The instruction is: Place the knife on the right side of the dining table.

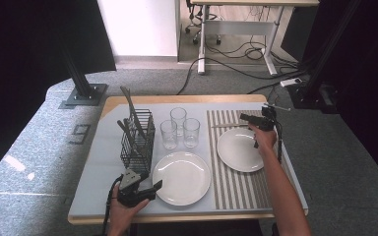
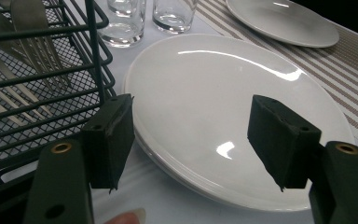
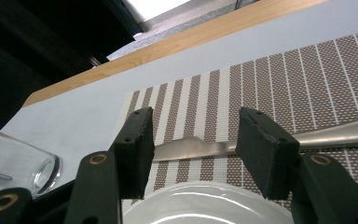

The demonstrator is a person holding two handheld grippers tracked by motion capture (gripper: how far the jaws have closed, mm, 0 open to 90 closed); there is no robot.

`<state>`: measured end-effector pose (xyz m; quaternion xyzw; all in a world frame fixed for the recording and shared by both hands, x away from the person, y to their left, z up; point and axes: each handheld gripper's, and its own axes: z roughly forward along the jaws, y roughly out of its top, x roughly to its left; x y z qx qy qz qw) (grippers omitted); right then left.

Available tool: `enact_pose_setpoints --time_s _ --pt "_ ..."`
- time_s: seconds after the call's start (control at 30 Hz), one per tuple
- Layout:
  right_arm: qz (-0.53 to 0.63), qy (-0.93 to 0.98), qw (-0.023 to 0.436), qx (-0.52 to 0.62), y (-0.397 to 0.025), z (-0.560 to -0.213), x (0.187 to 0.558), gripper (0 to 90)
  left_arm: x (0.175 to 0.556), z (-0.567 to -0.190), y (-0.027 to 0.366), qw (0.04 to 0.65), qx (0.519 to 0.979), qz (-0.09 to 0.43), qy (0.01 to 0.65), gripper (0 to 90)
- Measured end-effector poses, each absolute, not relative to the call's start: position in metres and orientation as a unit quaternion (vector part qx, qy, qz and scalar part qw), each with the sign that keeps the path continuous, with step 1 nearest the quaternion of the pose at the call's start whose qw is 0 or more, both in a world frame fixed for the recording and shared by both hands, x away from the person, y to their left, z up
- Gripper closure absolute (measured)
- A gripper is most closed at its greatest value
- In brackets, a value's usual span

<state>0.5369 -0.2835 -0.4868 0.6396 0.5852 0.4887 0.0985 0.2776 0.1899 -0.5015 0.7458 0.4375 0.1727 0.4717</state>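
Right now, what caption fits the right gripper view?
Open right gripper poised over a knife on the striped placemat.

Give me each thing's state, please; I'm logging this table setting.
Left tool: open, over the near plate's rim.
Right tool: open, just before the knife.
Knife: flat on the striped mat, beyond the far plate.
Near plate: empty.
Far plate: empty, on mat.
Three glasses: upright, empty.
Wire basket: upright, holding cutlery.
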Motion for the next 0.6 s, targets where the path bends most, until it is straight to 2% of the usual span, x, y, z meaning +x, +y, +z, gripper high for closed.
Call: enact_pose_setpoints --time_s 0.6 --pt "0.501 0.597 0.100 0.618 -0.276 -0.480 0.511 44.9 0.276 -0.499 0.191 0.475 0.743 0.174 0.438 31.8"
